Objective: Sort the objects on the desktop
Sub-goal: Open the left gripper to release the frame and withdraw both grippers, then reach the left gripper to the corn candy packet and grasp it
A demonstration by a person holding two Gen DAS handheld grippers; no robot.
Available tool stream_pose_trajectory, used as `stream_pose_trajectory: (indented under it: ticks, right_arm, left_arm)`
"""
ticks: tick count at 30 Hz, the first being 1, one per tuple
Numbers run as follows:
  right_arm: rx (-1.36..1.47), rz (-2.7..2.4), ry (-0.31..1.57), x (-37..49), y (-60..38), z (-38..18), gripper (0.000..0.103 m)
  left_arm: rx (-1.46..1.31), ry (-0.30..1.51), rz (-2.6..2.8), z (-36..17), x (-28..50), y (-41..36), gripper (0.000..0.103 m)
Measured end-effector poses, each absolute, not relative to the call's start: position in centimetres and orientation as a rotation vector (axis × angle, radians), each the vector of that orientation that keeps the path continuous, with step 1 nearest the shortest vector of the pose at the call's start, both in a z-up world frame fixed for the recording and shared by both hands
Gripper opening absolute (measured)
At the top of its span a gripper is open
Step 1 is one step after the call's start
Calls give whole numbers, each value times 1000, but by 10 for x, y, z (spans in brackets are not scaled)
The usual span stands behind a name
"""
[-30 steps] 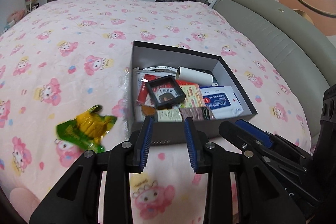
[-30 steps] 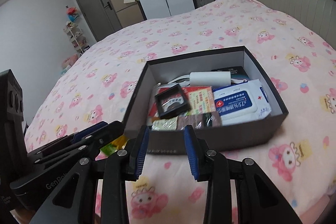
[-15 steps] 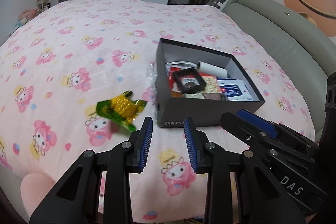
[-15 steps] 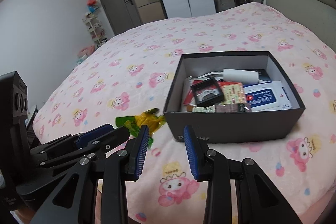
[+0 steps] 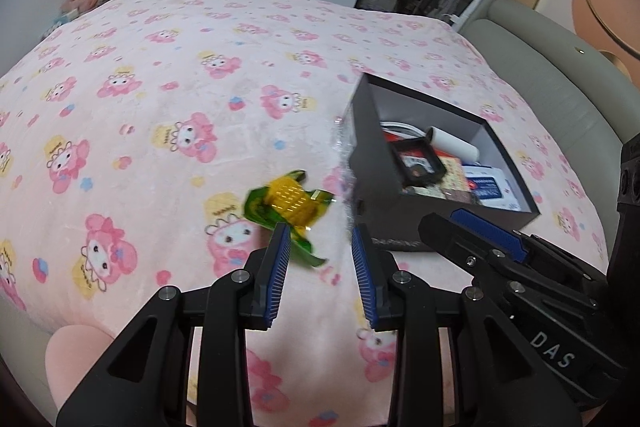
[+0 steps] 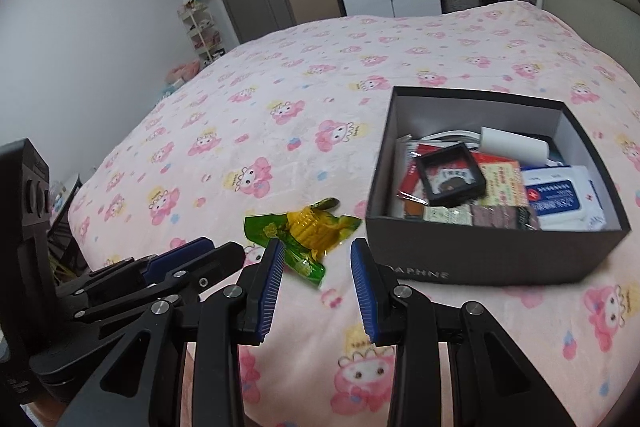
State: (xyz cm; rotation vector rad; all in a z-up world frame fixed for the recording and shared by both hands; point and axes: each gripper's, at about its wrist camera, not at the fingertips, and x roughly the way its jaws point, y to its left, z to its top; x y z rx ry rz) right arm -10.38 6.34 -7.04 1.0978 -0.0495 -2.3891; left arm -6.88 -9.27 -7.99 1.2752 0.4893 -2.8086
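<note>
Corn packet [image 5: 290, 205] flat on bedspread, long axis toward box [image 6: 472, 251]; left gripper [image 5: 320, 247] opening, right gripper [image 6: 318, 263] released.

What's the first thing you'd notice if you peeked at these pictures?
The bright yellow and green corn packet, lying alone on the pink cartoon blanket just left of the box. Next, the dark box on the right, crammed with packets and a white roll. Two black grippers with blue pads, left and right, hover empty in front.

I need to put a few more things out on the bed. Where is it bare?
Free: the pink blanket beyond the corn packet, left of the dark box, and the strip behind the box. Crowded: inside the box, and between packet and box.
</note>
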Motion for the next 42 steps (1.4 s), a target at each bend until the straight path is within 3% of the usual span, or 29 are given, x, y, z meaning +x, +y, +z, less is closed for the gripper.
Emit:
stream_pose_trajectory:
  ticks: [2,20,33,36,38,42]
  right_arm:
    - [1110,-2376,-36,-113,56,-78,31]
    - [1251,-2252,71,-164,19,-151,31]
    - [1330,-2234,133,-181,-1,-180,37]
    - [1325,-2211,138,-180,-5,-186,37]
    - [1325,-2177,117,-178,-6,-189,37]
    - [1317,-2199,97,-172,2,-184,37]
  left_arm:
    - [1278,481,-2781,-89,-76,-101,40]
    - [1374,467,-2616,-163,-129,-139,40]
    - [1391,625,-2536,-191,-143,-164,49]
    - [1413,670,-2552,-197,-147,-165,44]
    - [1429,656,-2577,-198,-149,-159,21]
    - [1441,619,-2637,-195,-150,-145,14]
